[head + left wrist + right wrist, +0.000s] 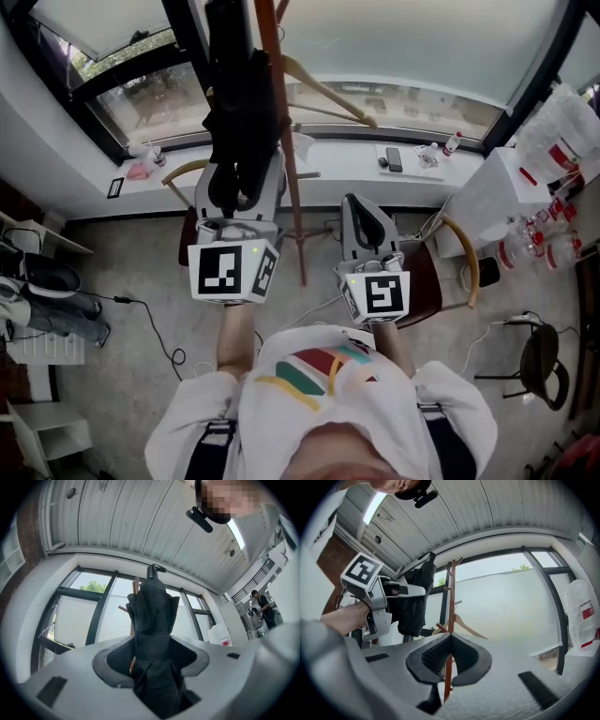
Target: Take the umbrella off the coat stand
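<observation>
Looking down in the head view: grey concrete floor (141, 281), white window sill (347, 164) along the dark-framed glass. My left gripper (239, 183) grips the black folded fabric umbrella (239, 103), which rises in front of the reddish wooden coat stand pole (281, 122). My right gripper (364, 211) is beside it, well apart from the pole. A chair with a curved wooden arm (464, 262) stands behind it; there is open floor to the left.

Left gripper view: pads of the left gripper (152, 656) press on the umbrella (152, 616), which is upright under the ribbed white ceiling (140, 522).

Right gripper view: the right gripper (450, 641) has its tips together and holds nothing. The pole (451, 602) is far behind it. The umbrella (415, 602) hangs left of the pole with a gap between them.
</observation>
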Available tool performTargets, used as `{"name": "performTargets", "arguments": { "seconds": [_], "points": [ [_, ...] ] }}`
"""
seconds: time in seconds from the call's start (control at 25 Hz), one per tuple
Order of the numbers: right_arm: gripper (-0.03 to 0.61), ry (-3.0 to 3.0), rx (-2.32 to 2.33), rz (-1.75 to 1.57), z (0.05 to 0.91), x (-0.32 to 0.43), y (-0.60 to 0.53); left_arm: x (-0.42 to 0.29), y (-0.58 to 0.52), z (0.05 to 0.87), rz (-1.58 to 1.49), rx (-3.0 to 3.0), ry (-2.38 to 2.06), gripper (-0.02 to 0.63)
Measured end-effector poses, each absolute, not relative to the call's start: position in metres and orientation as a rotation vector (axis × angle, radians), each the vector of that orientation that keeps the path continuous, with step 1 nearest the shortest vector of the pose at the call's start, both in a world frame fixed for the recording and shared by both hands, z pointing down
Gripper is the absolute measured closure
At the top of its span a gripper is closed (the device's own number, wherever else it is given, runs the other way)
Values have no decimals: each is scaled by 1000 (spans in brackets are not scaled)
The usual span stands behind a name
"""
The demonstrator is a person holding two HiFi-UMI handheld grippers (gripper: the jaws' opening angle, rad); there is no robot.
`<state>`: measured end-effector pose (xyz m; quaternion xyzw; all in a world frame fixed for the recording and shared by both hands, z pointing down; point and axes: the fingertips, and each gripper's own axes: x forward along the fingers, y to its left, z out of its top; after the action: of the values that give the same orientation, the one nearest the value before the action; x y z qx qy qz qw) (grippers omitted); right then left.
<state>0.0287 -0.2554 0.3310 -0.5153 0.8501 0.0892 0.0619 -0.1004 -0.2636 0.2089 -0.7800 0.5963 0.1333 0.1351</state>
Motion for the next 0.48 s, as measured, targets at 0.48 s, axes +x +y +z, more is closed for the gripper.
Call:
{"name": "performTargets", "arguments": {
  "seconds": [0.48],
  "points": [
    [578,2591,-1558,222,343,29,-258,-89,-250,270,351,-2223,1781,383]
  ]
}}
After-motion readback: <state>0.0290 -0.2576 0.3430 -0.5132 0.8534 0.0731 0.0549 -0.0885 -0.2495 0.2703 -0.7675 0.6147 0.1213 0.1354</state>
